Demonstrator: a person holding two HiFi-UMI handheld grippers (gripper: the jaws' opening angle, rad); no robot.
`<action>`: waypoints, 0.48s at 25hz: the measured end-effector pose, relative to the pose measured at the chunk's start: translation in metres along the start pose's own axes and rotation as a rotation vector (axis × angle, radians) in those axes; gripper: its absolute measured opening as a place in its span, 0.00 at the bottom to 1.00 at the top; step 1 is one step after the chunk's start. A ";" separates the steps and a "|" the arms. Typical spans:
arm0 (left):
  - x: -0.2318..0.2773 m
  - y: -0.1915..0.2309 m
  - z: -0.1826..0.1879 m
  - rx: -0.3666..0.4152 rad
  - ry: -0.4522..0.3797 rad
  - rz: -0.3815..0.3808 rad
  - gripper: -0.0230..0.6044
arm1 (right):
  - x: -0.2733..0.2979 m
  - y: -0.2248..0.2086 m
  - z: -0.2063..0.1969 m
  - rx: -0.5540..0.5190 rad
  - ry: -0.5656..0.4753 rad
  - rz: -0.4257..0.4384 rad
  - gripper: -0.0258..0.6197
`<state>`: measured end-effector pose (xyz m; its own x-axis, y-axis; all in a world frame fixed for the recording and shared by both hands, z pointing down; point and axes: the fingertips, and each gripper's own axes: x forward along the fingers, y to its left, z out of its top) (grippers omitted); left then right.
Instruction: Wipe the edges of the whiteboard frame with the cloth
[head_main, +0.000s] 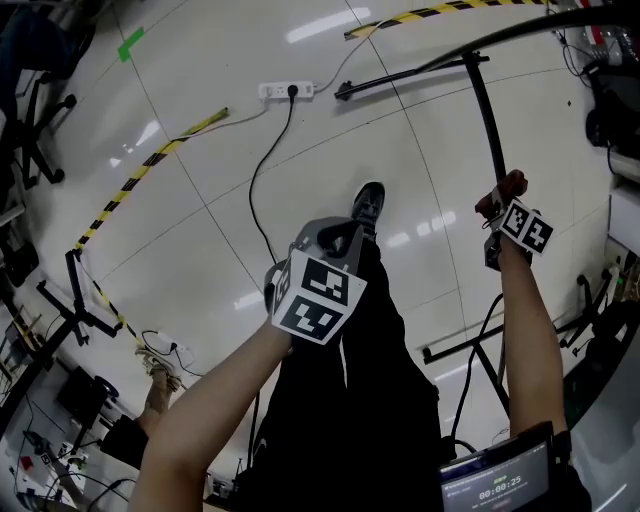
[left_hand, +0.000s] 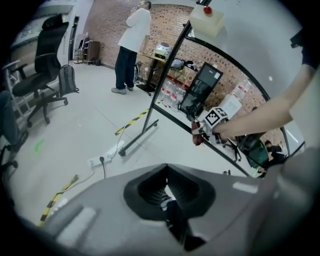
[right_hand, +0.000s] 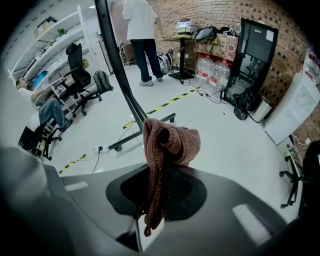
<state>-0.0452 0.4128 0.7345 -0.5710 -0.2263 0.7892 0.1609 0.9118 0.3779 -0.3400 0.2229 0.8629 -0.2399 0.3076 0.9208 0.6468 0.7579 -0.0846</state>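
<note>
Left gripper (left_hand: 170, 192) closed, empty; right gripper (right_hand: 165, 186) clamps cloth (right_hand: 172, 140) beside whiteboard frame (right_hand: 117, 65) edge.

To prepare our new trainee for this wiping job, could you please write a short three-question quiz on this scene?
1. True or false: the left gripper is shut with nothing in it.
2. What does the right gripper hold? A) a sponge B) a brown knitted cloth C) a marker
3. Fill in: the white ___ on the floor has a black cable plugged into it.
Key: 1 true; 2 B; 3 power strip.
</note>
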 end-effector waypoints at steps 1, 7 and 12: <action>-0.003 0.004 0.000 -0.008 0.001 0.008 0.04 | 0.002 0.002 0.004 0.004 0.000 0.003 0.13; -0.008 0.032 0.019 -0.061 -0.007 0.075 0.04 | 0.020 0.027 0.037 0.004 -0.003 0.054 0.13; 0.000 0.037 0.050 -0.074 -0.027 0.082 0.04 | 0.035 0.051 0.067 -0.028 0.000 0.106 0.13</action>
<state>-0.0801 0.4639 0.7245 -0.5745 -0.1421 0.8061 0.2660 0.8990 0.3480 -0.3635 0.3110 0.8654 -0.1689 0.3854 0.9072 0.6888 0.7045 -0.1710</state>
